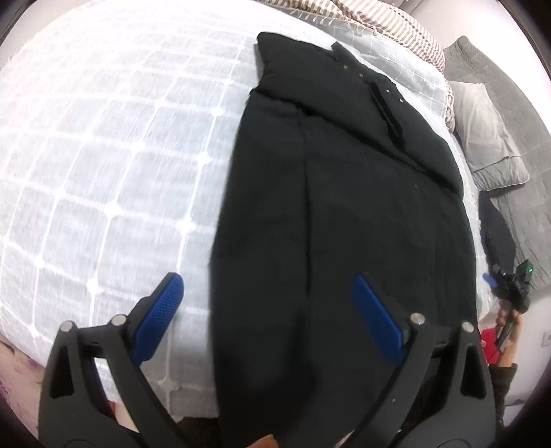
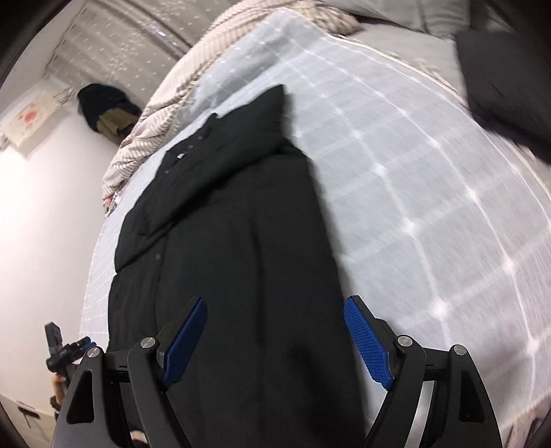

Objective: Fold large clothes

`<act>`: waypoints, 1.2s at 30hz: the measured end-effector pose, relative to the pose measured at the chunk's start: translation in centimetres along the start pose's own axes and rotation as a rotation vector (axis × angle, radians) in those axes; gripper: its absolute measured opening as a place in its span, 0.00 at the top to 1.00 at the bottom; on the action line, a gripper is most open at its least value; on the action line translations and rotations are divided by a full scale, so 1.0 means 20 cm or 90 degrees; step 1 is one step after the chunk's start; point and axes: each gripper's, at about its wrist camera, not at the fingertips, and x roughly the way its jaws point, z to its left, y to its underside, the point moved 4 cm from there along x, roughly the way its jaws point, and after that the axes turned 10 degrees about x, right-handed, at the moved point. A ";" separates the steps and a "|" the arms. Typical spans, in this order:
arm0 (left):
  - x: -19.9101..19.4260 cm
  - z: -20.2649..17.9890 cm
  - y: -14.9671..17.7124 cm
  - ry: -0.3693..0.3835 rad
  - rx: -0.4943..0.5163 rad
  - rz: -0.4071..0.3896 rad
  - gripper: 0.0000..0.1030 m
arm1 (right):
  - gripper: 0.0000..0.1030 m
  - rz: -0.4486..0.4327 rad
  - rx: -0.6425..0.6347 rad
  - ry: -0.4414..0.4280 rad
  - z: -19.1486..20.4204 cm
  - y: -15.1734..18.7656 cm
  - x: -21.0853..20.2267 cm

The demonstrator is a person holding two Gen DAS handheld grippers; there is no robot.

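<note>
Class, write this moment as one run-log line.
stage: between folds | black coat: flat on bed, narrowed | left tongs: open, empty | right tongs: open, empty

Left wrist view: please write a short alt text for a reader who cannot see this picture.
A black coat with snap buttons lies lengthwise on a bed covered by a white checked bedspread. The left gripper, blue pads wide open, hovers over the coat's near end, holding nothing. A striped blanket and grey pillow lie beyond.
</note>
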 end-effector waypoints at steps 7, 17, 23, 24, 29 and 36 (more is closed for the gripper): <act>0.05 0.12 0.21 0.069 -0.025 0.035 0.05 | 0.19 0.033 0.062 -0.044 -0.28 0.17 -0.06; 0.11 0.05 0.38 0.256 -0.046 0.042 0.06 | 0.19 0.094 0.083 -0.172 -0.34 0.36 -0.05; 0.11 -0.01 0.40 0.324 -0.080 0.040 0.27 | 0.36 0.130 0.077 -0.225 -0.27 0.42 0.01; 0.11 -0.01 0.42 0.337 -0.090 0.041 0.35 | 0.45 0.136 0.068 -0.222 -0.25 0.43 0.03; 0.06 -0.03 0.43 0.288 -0.076 0.013 0.76 | 0.89 0.114 0.036 -0.202 -0.18 0.43 0.03; -0.26 -0.16 0.34 0.319 -0.028 -0.130 0.89 | 0.93 -0.010 -0.084 -0.279 0.14 0.40 -0.24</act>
